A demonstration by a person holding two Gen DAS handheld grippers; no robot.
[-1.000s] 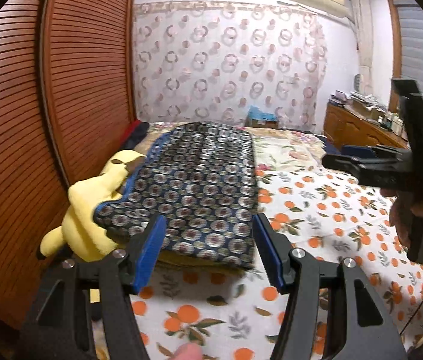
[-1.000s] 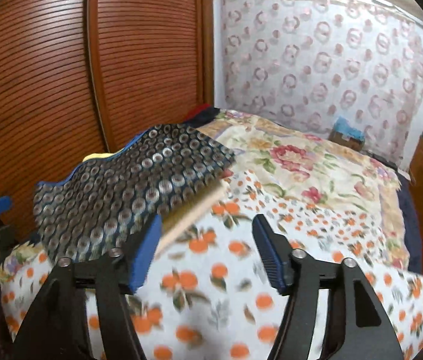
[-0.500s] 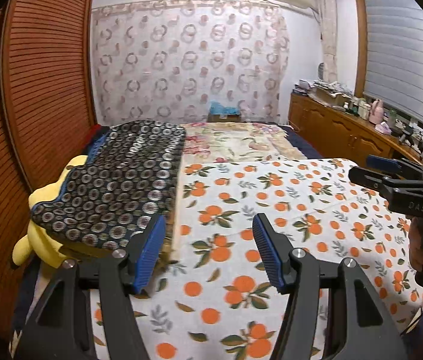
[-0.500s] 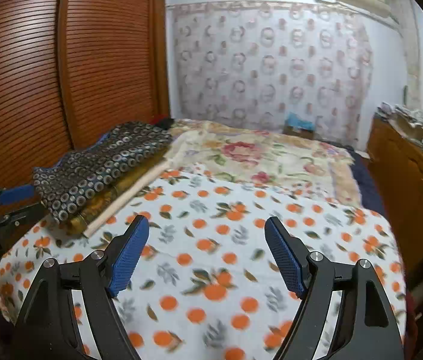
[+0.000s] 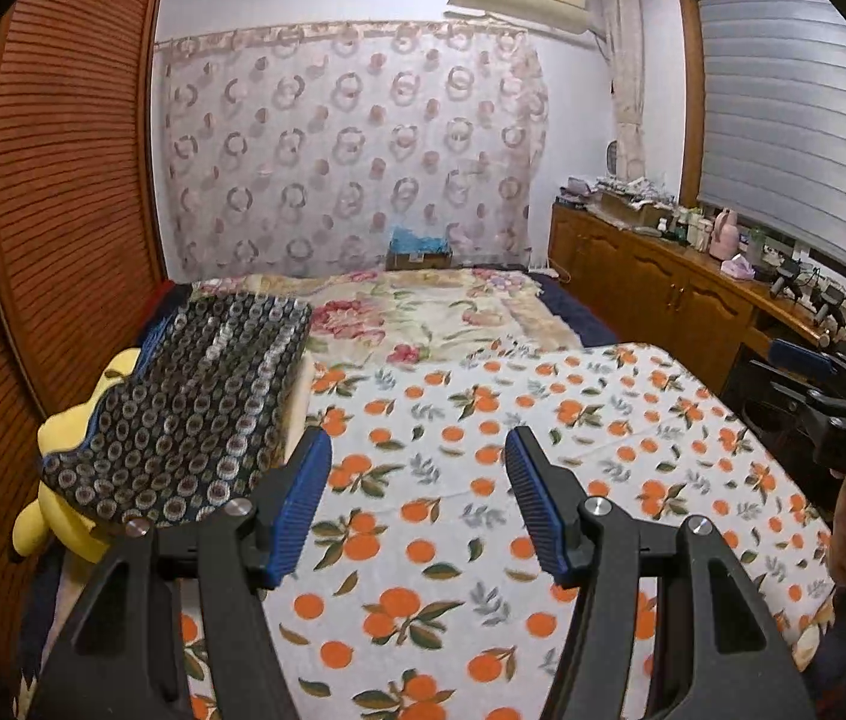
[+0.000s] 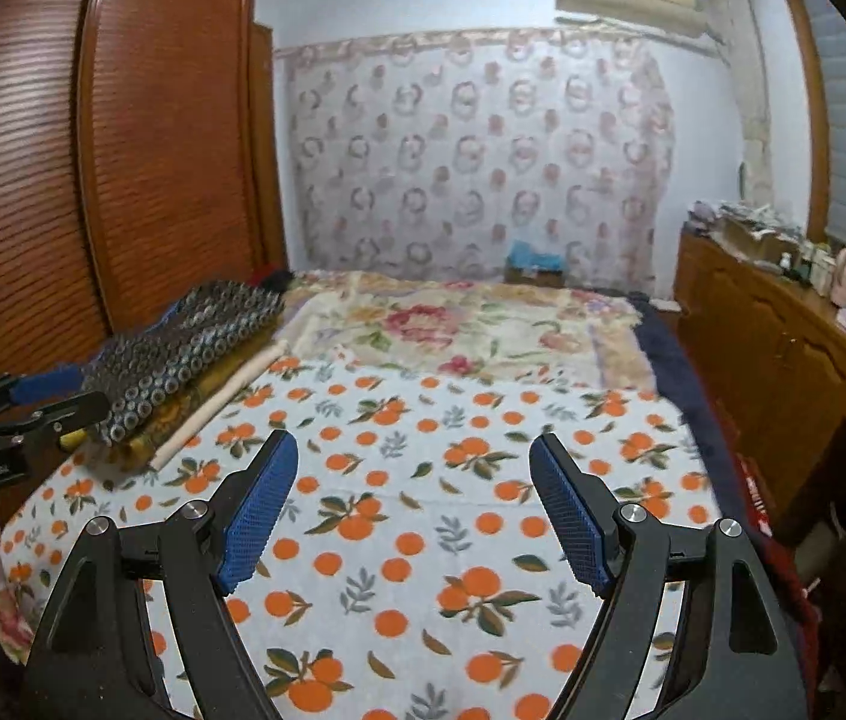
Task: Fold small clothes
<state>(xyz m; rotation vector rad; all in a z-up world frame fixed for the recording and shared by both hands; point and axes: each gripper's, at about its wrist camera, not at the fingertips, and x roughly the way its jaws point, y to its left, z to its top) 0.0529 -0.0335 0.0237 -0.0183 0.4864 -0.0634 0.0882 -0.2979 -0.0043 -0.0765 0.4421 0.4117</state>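
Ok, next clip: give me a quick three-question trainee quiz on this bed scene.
1. True or false: the left tongs hold cloth.
2. What lies on the yellow plush toy? A) dark patterned folded cloth B) a pillow C) a book
3. What print covers the sheet under the right tongs?

Key: 1 false, both tongs are empty and open. 2 A. 3 oranges with leaves.

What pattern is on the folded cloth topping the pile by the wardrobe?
Dark navy with small pale rings, folded cloth; clearest in the left wrist view.
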